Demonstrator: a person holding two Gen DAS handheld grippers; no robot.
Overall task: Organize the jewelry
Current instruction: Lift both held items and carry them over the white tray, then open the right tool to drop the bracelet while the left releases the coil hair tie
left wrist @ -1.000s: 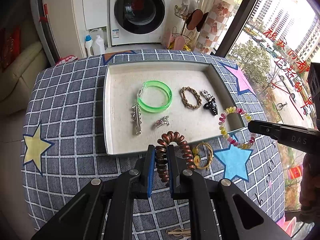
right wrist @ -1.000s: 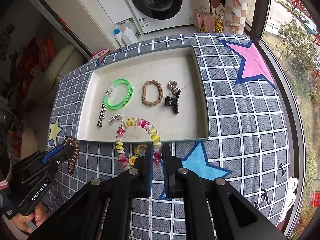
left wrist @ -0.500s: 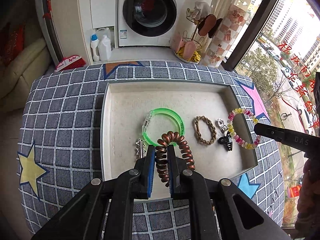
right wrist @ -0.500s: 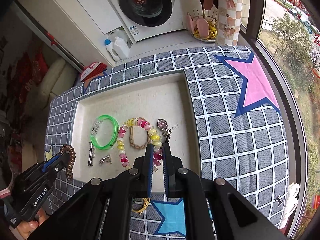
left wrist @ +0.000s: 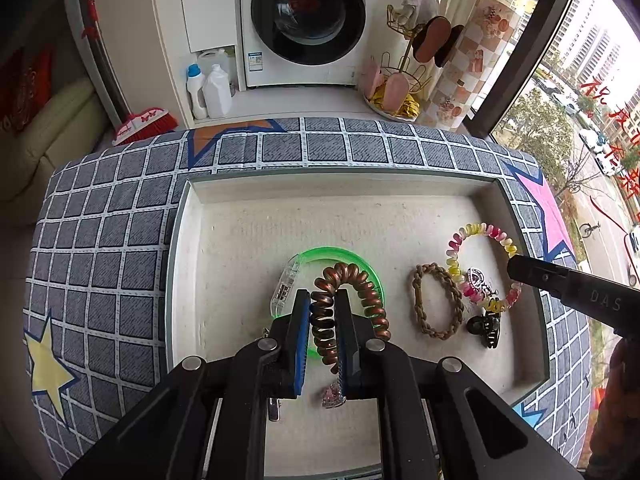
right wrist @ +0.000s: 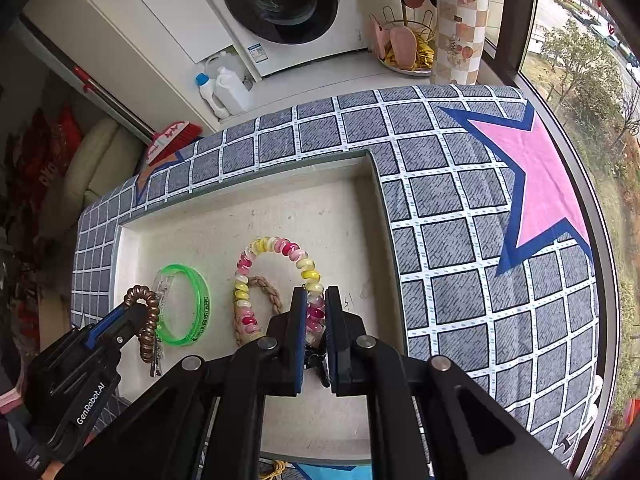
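Both carries are nearing the drop: the left hand-held gripper (left wrist: 322, 320) is clamping the brown coil hair tie (left wrist: 348, 300) above the tray (left wrist: 188, 240), and the right hand-held gripper (right wrist: 316, 320) is pinching the pink-yellow coil tie (right wrist: 276, 264) — neither is released yet. 5 pieces are already lying inside; a yellow band (right wrist: 274, 470) is waiting outside.
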